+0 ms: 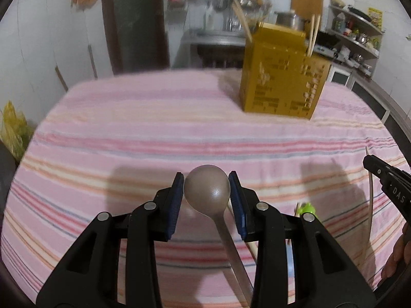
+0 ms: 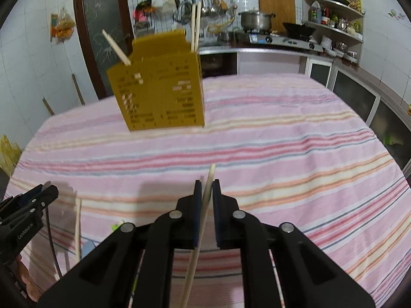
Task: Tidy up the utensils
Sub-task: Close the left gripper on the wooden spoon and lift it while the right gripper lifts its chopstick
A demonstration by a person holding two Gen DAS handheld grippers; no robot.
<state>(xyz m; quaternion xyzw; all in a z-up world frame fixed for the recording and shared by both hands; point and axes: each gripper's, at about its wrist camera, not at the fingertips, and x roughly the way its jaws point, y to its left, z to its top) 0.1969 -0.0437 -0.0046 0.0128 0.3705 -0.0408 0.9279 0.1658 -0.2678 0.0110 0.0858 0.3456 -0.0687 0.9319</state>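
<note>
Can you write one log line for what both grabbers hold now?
left gripper: holds spoon | right gripper: holds chopstick | holder: on table

I am looking along my right gripper (image 2: 206,187); its jaws are pinching a pale chopstick (image 2: 208,179) that is poking out past the tips and tilting slightly right. Ahead, a yellow holder (image 2: 164,89) is standing on the striped cloth (image 2: 282,141), with chopsticks (image 2: 195,25) sticking out of its top. At the left edge my left gripper (image 2: 46,192) is showing, too side-on to read its jaws. Another chopstick (image 2: 77,228) is lying on the cloth near it.
</note>
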